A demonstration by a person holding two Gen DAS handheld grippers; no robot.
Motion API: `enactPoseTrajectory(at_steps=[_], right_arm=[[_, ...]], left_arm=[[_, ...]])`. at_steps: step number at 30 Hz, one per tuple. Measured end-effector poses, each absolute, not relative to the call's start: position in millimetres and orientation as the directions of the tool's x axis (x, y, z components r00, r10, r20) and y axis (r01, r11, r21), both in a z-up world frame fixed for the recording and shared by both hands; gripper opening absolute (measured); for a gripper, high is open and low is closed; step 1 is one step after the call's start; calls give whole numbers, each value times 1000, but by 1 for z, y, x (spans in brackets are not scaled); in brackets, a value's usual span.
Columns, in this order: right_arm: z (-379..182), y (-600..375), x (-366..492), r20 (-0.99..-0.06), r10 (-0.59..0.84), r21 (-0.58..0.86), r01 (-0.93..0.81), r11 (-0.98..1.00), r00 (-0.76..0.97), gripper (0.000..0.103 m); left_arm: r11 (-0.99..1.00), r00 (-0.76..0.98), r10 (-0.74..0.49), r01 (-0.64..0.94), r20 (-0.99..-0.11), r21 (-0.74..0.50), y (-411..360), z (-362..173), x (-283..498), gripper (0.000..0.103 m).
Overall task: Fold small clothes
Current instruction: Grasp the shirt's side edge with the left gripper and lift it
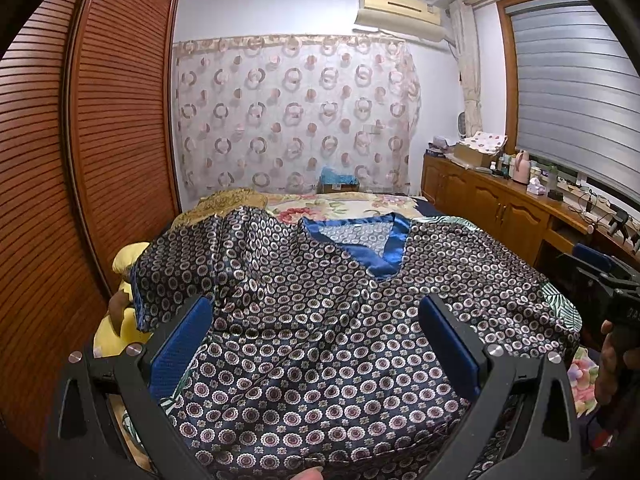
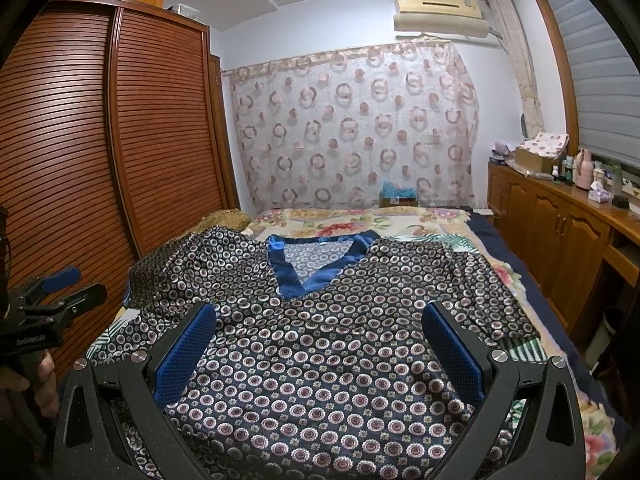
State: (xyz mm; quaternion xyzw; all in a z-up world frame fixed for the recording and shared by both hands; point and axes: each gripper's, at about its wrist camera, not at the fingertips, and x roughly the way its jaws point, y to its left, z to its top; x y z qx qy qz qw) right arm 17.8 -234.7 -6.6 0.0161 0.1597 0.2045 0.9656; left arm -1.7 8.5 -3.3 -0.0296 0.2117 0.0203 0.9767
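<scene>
Pyjama top [image 1: 320, 320] of dark satin, printed all over with small rings and trimmed with a blue V-neck collar [image 1: 384, 248], lies spread front-up on the bed [image 2: 360, 220], its hem toward both cameras and its collar pointing away. It fills the gap between the fingers in each wrist view, lying below them; the pictures do not settle whether any fingertip touches the cloth. One sleeve [image 1: 160, 280] bunches up beyond the left finger of the left gripper [image 1: 316, 312], draping toward the bed's edge, while the other sleeve [image 2: 492, 300] stretches out past the right finger of the right gripper [image 2: 318, 316].

Both pairs of fingers stand wide apart, blue pads [image 1: 180, 348] facing inward, clamped on nothing. In the right wrist view the left gripper shows at the far left edge, with a hand [image 2: 24, 384] round its handle; in the left wrist view the right gripper appears at the far right edge, also in a hand [image 1: 612, 364].

Under the top is a floral bedspread [image 2: 400, 220]. A yellow pillow [image 1: 124, 260] sits outside the left gripper's left finger. Further out stand a louvred wooden wardrobe [image 2: 120, 140], a ring-patterned curtain [image 1: 296, 120], an air conditioner [image 1: 400, 12] and a wooden counter [image 2: 560, 220] crowded with bottles.
</scene>
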Motion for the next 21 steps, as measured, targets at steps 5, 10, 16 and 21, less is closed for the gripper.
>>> enactPoseTrajectory(at_steps=[5,10,16,21], right_arm=[[-13,-230,24,-308,403,77,-399,914,862,103],[-20,-224,32,-313,402,42,-410,911,861,103],[-32,-217,49,-323,400,13,-419,908,857,103],[-38,-214,61,-334,400,4,-423,906,854,103]], left_arm=[[997,903,32,-57,-428,-47,25,-22,7,103],[997,892,43,-67,-451,-39,45,-40,16,103],[994,867,84,-110,-492,-25,71,-59,28,103],[990,851,99,-137,-517,-37,95,-68,34,103]])
